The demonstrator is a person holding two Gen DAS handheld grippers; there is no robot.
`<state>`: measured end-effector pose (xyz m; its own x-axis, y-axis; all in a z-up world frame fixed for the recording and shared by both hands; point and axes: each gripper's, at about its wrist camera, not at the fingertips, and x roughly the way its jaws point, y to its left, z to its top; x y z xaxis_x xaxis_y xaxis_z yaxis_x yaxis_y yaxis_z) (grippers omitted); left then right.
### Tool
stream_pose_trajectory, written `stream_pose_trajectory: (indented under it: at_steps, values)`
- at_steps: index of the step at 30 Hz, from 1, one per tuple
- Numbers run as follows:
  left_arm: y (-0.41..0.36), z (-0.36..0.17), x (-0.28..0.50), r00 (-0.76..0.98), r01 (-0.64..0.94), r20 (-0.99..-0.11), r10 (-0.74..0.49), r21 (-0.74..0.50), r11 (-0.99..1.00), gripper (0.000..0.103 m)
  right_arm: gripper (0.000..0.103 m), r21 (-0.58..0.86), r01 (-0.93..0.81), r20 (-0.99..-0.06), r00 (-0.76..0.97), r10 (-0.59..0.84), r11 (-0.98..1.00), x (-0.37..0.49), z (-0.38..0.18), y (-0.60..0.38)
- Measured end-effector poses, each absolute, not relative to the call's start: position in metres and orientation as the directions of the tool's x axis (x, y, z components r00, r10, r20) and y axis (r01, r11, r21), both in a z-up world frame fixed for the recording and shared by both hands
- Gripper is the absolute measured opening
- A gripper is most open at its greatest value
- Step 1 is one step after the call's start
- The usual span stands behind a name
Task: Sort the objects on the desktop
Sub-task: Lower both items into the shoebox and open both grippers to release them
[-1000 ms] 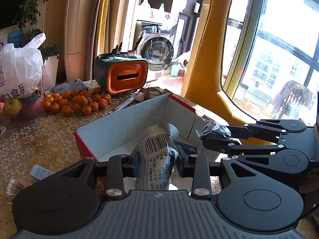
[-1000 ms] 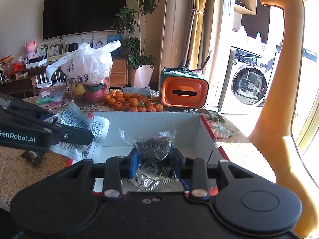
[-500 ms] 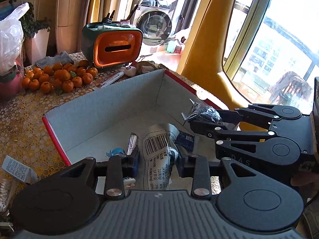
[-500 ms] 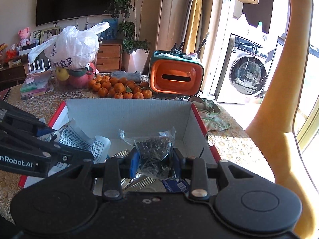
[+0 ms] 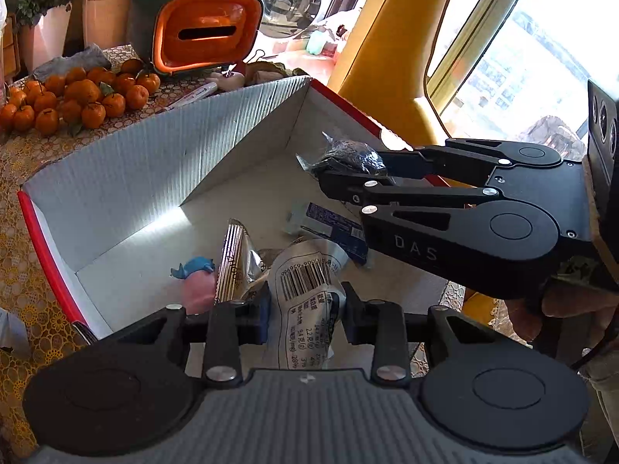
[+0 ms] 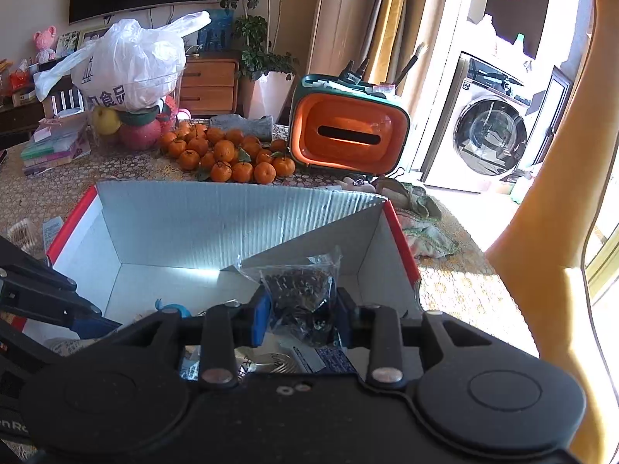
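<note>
Two grippers are hanging over an open cardboard box [image 5: 127, 178] with white corrugated walls and a red rim. The left gripper [image 5: 305, 309] is pinching a white packet with a barcode [image 5: 309, 301] between its blue-padded fingers, above the near part of the box. The right gripper [image 6: 300, 315] is clamping a clear bag of dark bits [image 6: 301, 290], also above the box interior. On the box floor a silvery striped wrapper [image 5: 232, 263], a blue sachet [image 5: 332, 228] and a small pink and blue toy [image 5: 195, 278] are lying close together. Beyond the far wall, a pile of tangerines [image 6: 228, 154] is sitting on the patterned tablecloth [image 6: 50, 189] beside an orange and green tissue holder [image 6: 348, 131].
</note>
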<state>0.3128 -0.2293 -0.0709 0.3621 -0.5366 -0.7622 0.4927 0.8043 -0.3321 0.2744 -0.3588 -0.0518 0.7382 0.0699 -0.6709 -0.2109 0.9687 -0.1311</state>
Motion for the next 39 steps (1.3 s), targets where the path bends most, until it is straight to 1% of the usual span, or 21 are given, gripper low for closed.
stream_pose_trajectory:
  at_steps: [6, 17, 25, 28, 30, 33, 39]
  values:
    - [-0.225, -0.085, 0.324, 0.305, 0.475, -0.787, -0.537, -0.363, 0.802, 0.033, 0.034, -0.121, -0.196, -0.724, 0.688, 0.049, 0.973, 0.298, -0.065, -0.355]
    - [-0.238, -0.096, 0.325, 0.267, 0.545, -0.844, -0.465, -0.265, 0.795, 0.034, 0.034, -0.143, -0.223, -0.809, 0.588, 0.016, 0.964, 0.326, -0.085, -0.34]
    - [-0.242, -0.102, 0.332, 0.193, 0.542, -0.878, -0.437, -0.276, 0.794, 0.035, 0.034, -0.166, -0.266, -0.848, 0.529, 0.0, 0.95, 0.334, -0.094, -0.326]
    - [-0.241, -0.101, 0.333, 0.19, 0.535, -0.882, -0.432, -0.276, 0.799, 0.039, 0.034, -0.16, -0.274, -0.86, 0.511, 0.002, 0.948, 0.335, -0.096, -0.326]
    - [-0.24, -0.1, 0.333, 0.201, 0.528, -0.883, -0.425, -0.268, 0.806, 0.047, 0.034, -0.159, -0.276, -0.864, 0.503, 0.002, 0.948, 0.335, -0.097, -0.327]
    - [-0.24, -0.098, 0.331, 0.219, 0.526, -0.886, -0.409, -0.246, 0.814, 0.053, 0.035, -0.164, -0.291, -0.87, 0.493, 0.001, 0.942, 0.334, -0.099, -0.325]
    - [-0.238, -0.091, 0.328, 0.259, 0.527, -0.88, -0.397, -0.216, 0.822, 0.056, 0.039, -0.171, -0.282, -0.868, 0.496, -0.009, 0.944, 0.334, -0.098, -0.325]
